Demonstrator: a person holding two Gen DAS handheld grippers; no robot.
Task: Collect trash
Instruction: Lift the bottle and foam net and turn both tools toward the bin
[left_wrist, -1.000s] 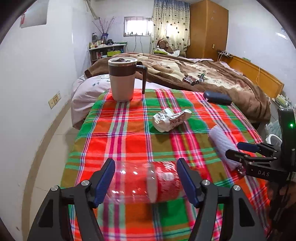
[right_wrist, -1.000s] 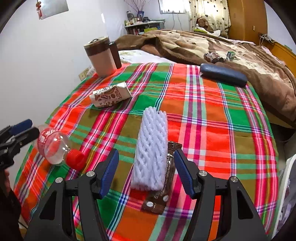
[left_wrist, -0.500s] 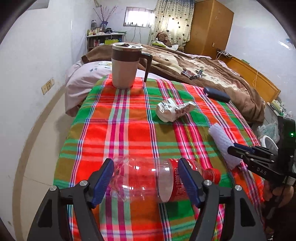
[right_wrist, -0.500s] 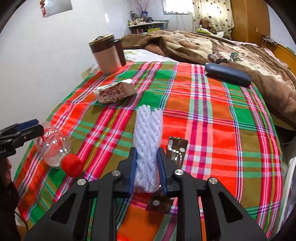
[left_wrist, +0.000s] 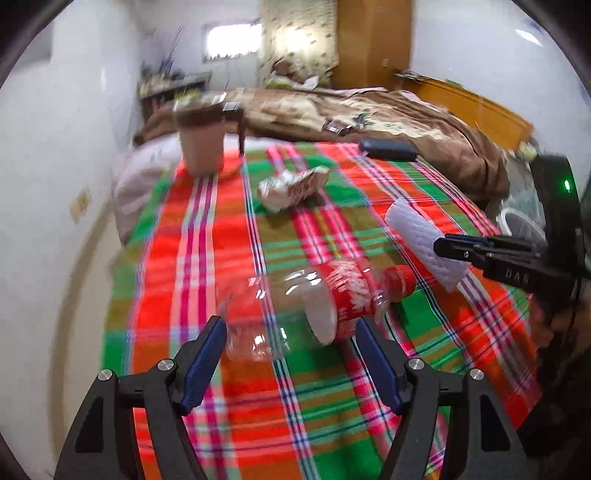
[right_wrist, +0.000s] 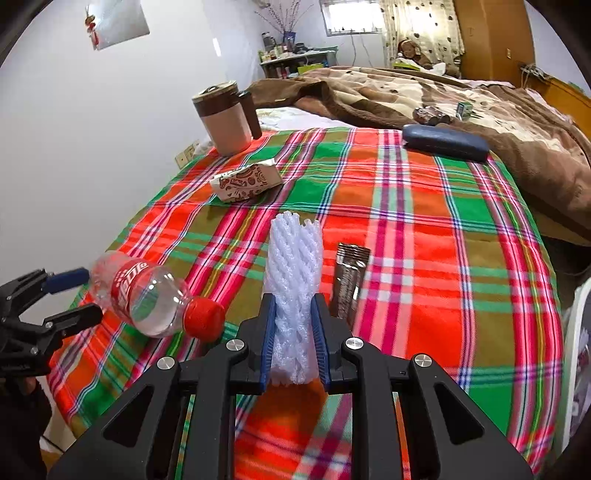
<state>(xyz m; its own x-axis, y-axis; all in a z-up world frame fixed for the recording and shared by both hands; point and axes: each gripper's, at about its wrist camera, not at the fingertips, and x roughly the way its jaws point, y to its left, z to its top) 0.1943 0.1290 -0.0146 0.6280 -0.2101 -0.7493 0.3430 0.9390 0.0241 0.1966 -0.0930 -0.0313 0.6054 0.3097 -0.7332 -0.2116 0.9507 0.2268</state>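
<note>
Plaid-covered desk (right_wrist: 424, 229) in a bedroom, trash scattered across it.
Near the left edge the left tool (left_wrist: 291, 350) is spread wide around the base of a clear plastic bottle (right_wrist: 147, 299) with a red cap; beside it the right tool (right_wrist: 293, 339) is clamped on a white foam net sleeve (right_wrist: 293, 266), with a dark snack wrapper (right_wrist: 349, 280) just right of it.

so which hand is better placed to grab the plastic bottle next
Left. The left gripper is open with the bottle lying just ahead between its fingers, not yet gripped. The right gripper is shut on the white foam net.
</note>
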